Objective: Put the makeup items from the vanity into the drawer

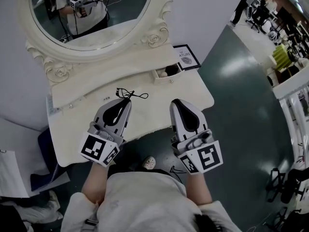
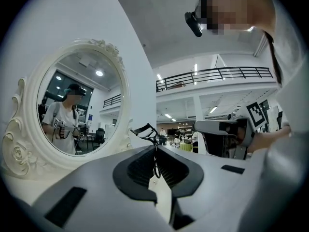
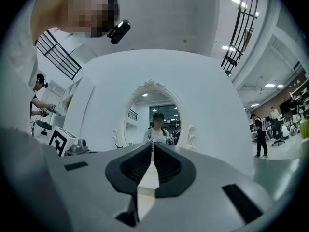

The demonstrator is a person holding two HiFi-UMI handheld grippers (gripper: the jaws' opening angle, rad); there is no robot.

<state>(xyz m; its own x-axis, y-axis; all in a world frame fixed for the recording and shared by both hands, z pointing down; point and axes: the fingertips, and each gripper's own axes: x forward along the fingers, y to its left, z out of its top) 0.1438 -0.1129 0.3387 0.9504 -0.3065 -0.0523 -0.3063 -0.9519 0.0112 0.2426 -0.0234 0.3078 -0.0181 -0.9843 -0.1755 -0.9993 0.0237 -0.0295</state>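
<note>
We hold our left claw over the white table, its two jaws pinching a black eyelash curler. In the left gripper view the jaws of this claw stand almost together, with the curler's thin handle loops caught between the ribbed pads and its curved head sticking out past the tips. From the head view we cannot tell whether the curler touches the tabletop or hangs just above it.

Our right claw sits beside the left one over the same table, a little nearer the right edge. In the right gripper view its jaws are pressed together at the tips, and nothing is between them.

Behind both claws stands an oval mirror in a carved cream frame, and it reflects a person holding a claw. The mirror also shows in the left gripper view and, further off, in the right gripper view.

A small drawer in the base of the mirror stands pulled out, to the right of the curler and a little behind it. We see a few small things lying inside, too small to name. Just behind the drawer, at the table's back right corner, is a framed card.
</note>
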